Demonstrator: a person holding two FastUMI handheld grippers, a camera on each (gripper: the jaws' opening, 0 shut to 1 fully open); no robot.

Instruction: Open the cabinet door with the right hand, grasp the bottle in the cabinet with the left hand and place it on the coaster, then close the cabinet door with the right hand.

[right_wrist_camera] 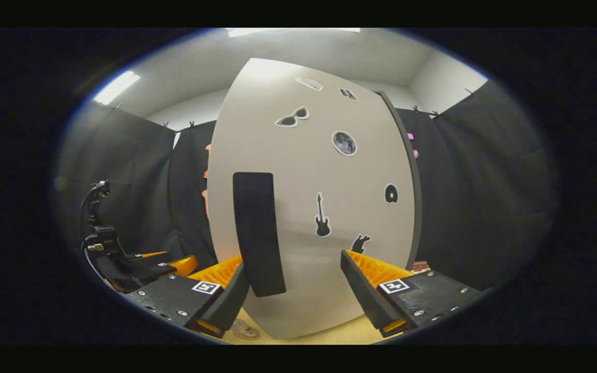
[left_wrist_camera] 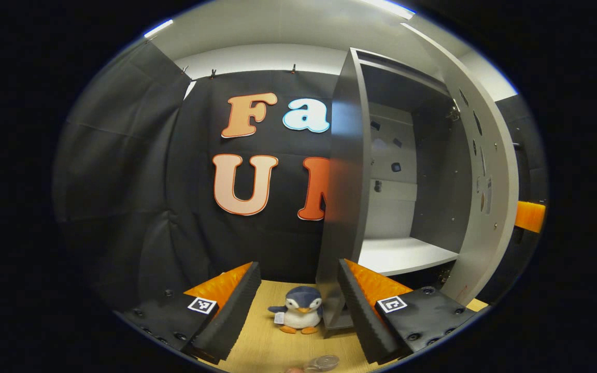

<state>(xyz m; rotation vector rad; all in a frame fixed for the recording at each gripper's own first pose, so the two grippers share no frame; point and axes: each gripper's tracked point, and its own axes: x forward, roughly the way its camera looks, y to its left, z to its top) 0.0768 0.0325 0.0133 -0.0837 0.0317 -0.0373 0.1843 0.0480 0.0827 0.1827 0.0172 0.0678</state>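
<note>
The cabinet (left_wrist_camera: 407, 207) stands open in the left gripper view, up and to the right of the left gripper (left_wrist_camera: 298, 305); its pale shelf (left_wrist_camera: 402, 254) lies bare, with dark side walls and a light back panel that carries a few small dark marks. The cabinet door (left_wrist_camera: 485, 207) is swung out at the right side of that view, its inner face turned toward the camera and its hinges showing near the top and bottom. At the lower edge of the same view, close beneath the left gripper, a clear rounded thing (left_wrist_camera: 322, 362) rests on the wooden tabletop (left_wrist_camera: 267, 342); whether it is the bottle cannot be told. The left gripper's fingers stand wide apart with nothing between them, and in the gap, farther off on the table, a small plush penguin (left_wrist_camera: 300, 310) sits just beside the foot of the cabinet's near side panel (left_wrist_camera: 342, 207). In the right gripper view the door's outer face (right_wrist_camera: 324, 197) looms close ahead, dotted with small dark stickers, and its long dark handle (right_wrist_camera: 258, 233) hangs upright just above the inner edge of one finger (right_wrist_camera: 226, 295). The right gripper (right_wrist_camera: 296, 290) is spread open, holding nothing, with the handle toward one side of its gap and not clamped. Off to the far side of that view, the other gripper (right_wrist_camera: 132, 267) shows low against the black cloth.
</note>
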